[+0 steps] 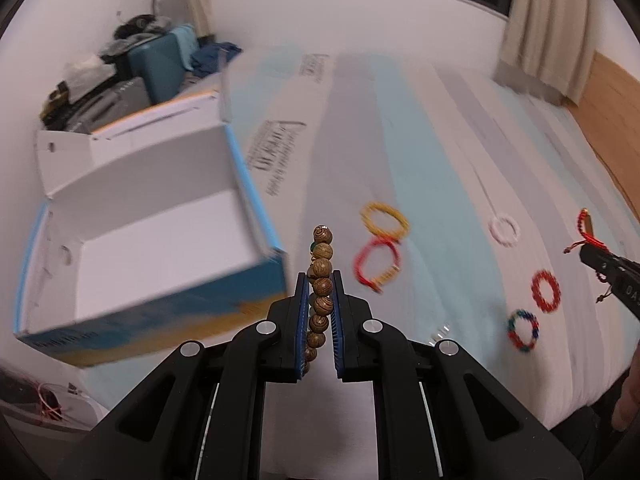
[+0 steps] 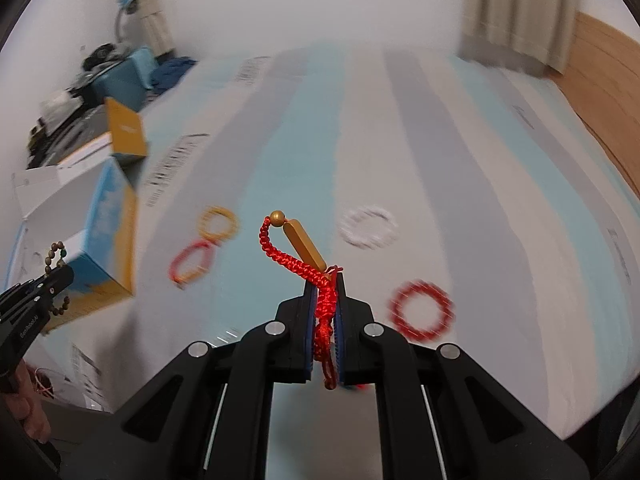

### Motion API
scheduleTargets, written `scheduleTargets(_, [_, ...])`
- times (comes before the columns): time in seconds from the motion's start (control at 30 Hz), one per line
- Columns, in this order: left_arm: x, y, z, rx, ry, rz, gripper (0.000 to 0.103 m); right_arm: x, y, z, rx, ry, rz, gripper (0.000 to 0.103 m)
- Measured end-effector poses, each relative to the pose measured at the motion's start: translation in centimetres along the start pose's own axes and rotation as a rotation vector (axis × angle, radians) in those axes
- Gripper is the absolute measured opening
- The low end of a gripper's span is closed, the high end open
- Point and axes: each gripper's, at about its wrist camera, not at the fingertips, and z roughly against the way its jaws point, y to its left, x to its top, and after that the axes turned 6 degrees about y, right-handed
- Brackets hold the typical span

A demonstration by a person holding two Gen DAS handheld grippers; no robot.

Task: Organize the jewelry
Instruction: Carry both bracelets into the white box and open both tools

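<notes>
around: open blue-and-white box (image 1: 160, 248) left on striped bedding (image 1: 420, 160), loose yellow ring (image 1: 384, 220), white ring (image 1: 505, 231), red beaded ring (image 1: 545, 291) lying apart | left gripper (image 1: 320, 284) clamped tight on wooden bead bracelet (image 1: 321, 272), lifted beside box | right gripper (image 2: 324, 280) pinched on red braided cord bracelet (image 2: 304, 256) with gold bar, above bedding
</notes>
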Motion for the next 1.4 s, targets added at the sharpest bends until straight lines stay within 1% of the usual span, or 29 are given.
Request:
scheduleTargets(0.13, [1.4, 3.9, 1.4, 0.034, -0.023, 0.047, 0.009, 2.4, 6.1, 0.3, 0.049, -0.026, 0.08, 0.007])
scheduleTargets(0.23, [2.4, 7.9, 2.2, 0.073, -0.028, 0.091, 0.009, 4.0, 11.5, 0.4, 0.092, -0.043, 0.15, 0.007])
scheduleTargets(0.27, [2.5, 8.9, 2.4, 0.081, -0.027, 0.101, 0.009, 4.2, 12.8, 0.5, 0.102, -0.047, 0.167, 0.007])
scheduleTargets(0.4, [2.9, 13.9, 2.4, 0.119, 0.001, 0.157, 0.009, 5.3, 20.6, 0.1, 0.156, -0.048, 0.269, 0.007])
scheduleTargets(0.43, [3.0, 15.5, 2.2, 0.134, 0.015, 0.175, 0.009, 5.4, 22.5, -0.2, 0.167, -0.041, 0.297, 0.007])
scheduleTargets(0.5, [2.9, 17.8, 2.0, 0.138, 0.038, 0.202, 0.009, 5.7, 26.1, -1.2, 0.195, -0.008, 0.344, 0.007])
scheduleTargets(0.6, [2.9, 21.1, 1.2, 0.15, 0.085, 0.237, 0.009, 5.9, 30.4, -2.9, 0.209, 0.048, 0.405, 0.007])
scheduleTargets(0.63, [2.9, 21.8, 0.8, 0.146, 0.099, 0.248, 0.009, 6.1, 31.4, -3.5, 0.212, 0.071, 0.417, 0.007])
scheduleTargets(0.7, [2.9, 23.8, -0.4, 0.123, 0.152, 0.283, 0.009, 6.4, 33.9, -5.3, 0.21, 0.128, 0.448, 0.007])
scheduleTargets(0.77, [2.9, 25.3, -1.5, 0.127, 0.193, 0.301, 0.009, 6.2, 34.8, -6.7, 0.217, 0.18, 0.46, 0.007])
scheduleTargets(0.8, [2.8, 26.1, -2.2, 0.125, 0.22, 0.314, 0.009, 6.2, 35.7, -7.9, 0.211, 0.226, 0.46, 0.007])
scheduleTargets(0.9, [2.7, 27.4, -4.2, 0.121, 0.288, 0.33, 0.009, 5.7, 36.9, -10.3, 0.203, 0.311, 0.469, 0.007])
scheduleTargets(0.97, [2.7, 27.8, -5.3, 0.128, 0.325, 0.328, 0.009, 5.7, 37.3, -11.9, 0.199, 0.36, 0.463, 0.007])
scheduleTargets(1.1, [2.6, 28.0, -7.8, 0.118, 0.41, 0.333, 0.01, 5.1, 37.7, -14.6, 0.173, 0.457, 0.456, 0.007])
scheduleTargets(1.2, [2.3, 27.9, -9.2, 0.116, 0.469, 0.336, 0.01, 4.5, 37.6, -15.8, 0.159, 0.496, 0.447, 0.007])
scheduleTargets(1.4, [1.9, 27.9, -10.7, 0.123, 0.506, 0.333, 0.01, 3.9, 37.7, -17.2, 0.148, 0.537, 0.444, 0.007])
